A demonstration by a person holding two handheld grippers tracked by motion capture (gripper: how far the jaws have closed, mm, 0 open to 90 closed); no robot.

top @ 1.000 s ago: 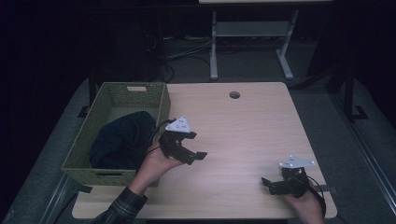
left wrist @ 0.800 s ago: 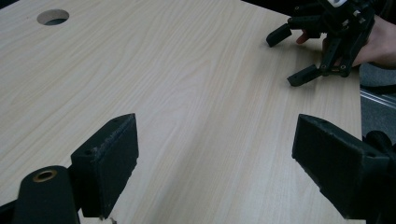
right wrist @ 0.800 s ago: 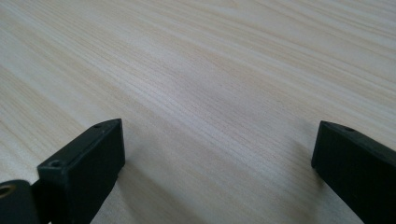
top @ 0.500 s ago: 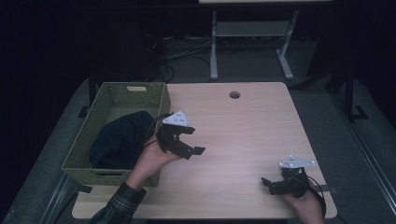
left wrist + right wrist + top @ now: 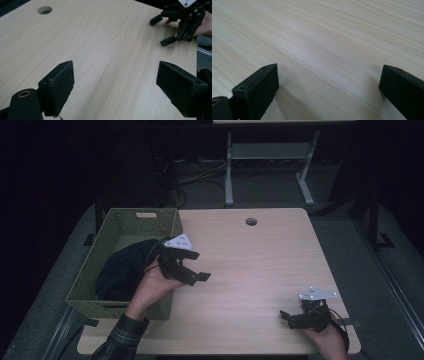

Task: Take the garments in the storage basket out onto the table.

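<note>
At the left edge of the pale wooden worktop (image 5: 260, 265), a dark, soft cloth (image 5: 122, 267) lies bunched inside the green woven basket (image 5: 120, 220); it looks light and floppy, best pinched at a raised fold. Just beside it the left tongs (image 5: 196, 266) hover spread and empty. Near the right corner, the right tongs (image 5: 287, 319) rest low, also spread.

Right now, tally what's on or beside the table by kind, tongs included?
Tongs: 2 (left tongs, right tongs), both open, holding nothing
Green woven basket: 1
Dark cloth in the basket: 1
Wooden table: 1
Total: 5
</note>
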